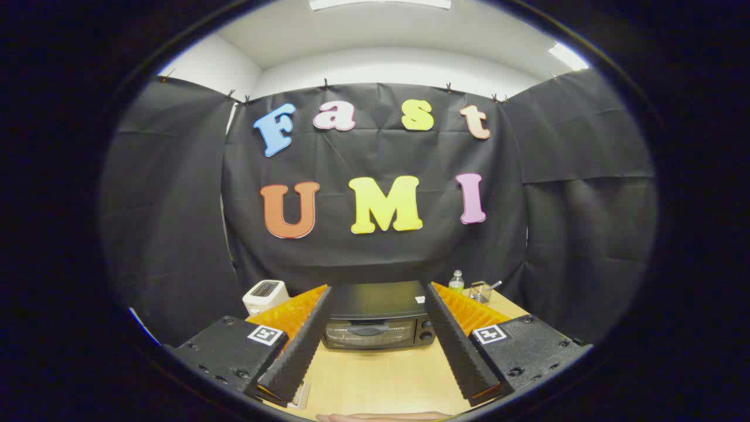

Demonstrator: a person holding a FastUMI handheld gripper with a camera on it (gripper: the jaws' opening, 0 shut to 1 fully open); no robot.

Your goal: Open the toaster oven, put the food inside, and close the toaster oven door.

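My claw (378, 305) is spread wide w/ nothing in it, ribbed black fingers (299, 351) framing the boxy black metal toaster oven (375, 316) that sits ahead, door shut, on the pale wood worktop (381, 375). Best move imo: come in low & centred on the curved dark door handle (368, 330), hook its top edge, pull down smoothly. Glass door looks slick; white plastic toaster (265, 295) stands off to one side.

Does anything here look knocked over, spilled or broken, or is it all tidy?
Nothing stands out. The toaster oven sits square on the wooden table with its door closed, framed between the open gripper's fingers. The white toaster, small bottle and wire basket all stand upright.
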